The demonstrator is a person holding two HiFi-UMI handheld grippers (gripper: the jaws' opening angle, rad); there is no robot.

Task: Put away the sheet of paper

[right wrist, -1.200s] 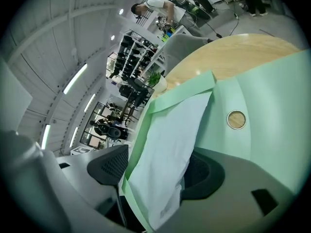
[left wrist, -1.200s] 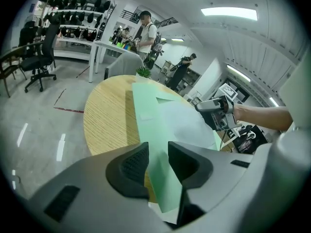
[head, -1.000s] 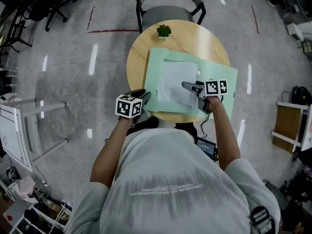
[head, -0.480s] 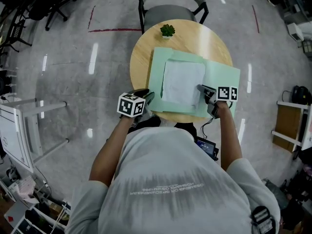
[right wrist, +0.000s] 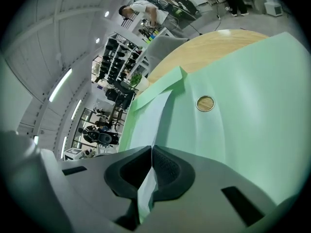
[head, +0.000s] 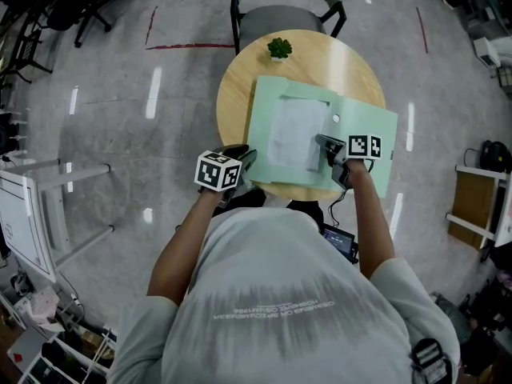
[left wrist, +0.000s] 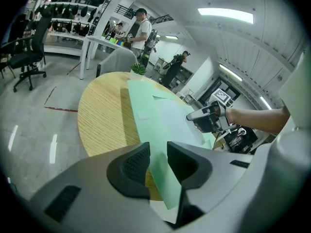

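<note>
A white sheet of paper (head: 290, 130) lies on the left half of an open pale green folder (head: 362, 117) on a round wooden table (head: 238, 94). My right gripper (head: 322, 144) is shut on the sheet's right edge, which curls up off the folder. In the right gripper view the thin paper (right wrist: 153, 120) runs between the closed pads of that gripper (right wrist: 151, 164), over the folder (right wrist: 243, 106). My left gripper (head: 244, 160) is at the folder's near-left corner. Its jaws (left wrist: 158, 161) are closing, with the folder's edge (left wrist: 146, 101) in the gap and not pressed.
A small potted plant (head: 279, 49) stands at the table's far edge, and a grey chair (head: 284, 6) is behind it. The folder's right flap carries a round snap button (right wrist: 205, 103) and overhangs the table's near right rim. People and shelves are far back in the room.
My right gripper drew back to the sheet's right edge, closed on it and pulled that edge up and leftward, so the sheet looks narrower. The left gripper stayed at the folder's corner.
</note>
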